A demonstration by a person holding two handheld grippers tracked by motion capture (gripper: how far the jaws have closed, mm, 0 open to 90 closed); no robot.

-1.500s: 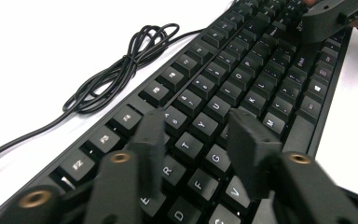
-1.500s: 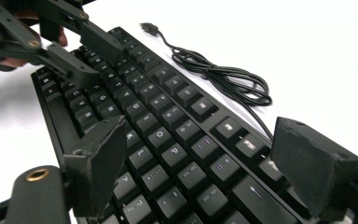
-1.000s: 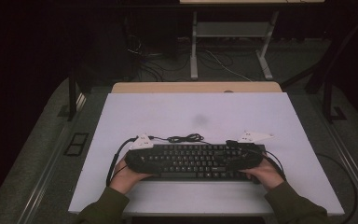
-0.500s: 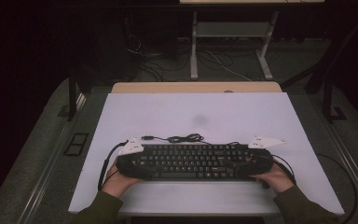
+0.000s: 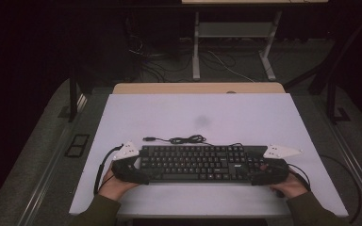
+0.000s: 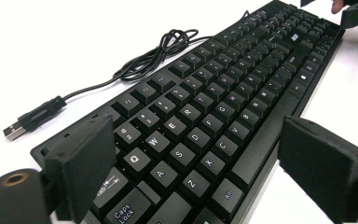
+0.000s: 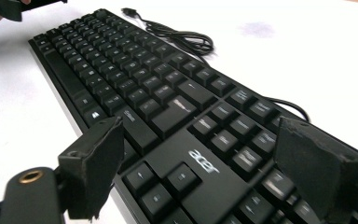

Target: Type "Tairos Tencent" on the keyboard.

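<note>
Jaws spread wide, left gripper (image 6: 200, 172) – right gripper (image 7: 200, 172), keyboard (image 5: 198, 162) ends between

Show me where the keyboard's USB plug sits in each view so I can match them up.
High view: the USB plug lies on the white table, just behind the keyboard's far left corner.
Left gripper view: the plug is at the left edge, beside the keyboard's near corner.
Right gripper view: the plug is at top centre, past the far end.
Shared landmark: the coiled cable trailing from the plug.
</note>
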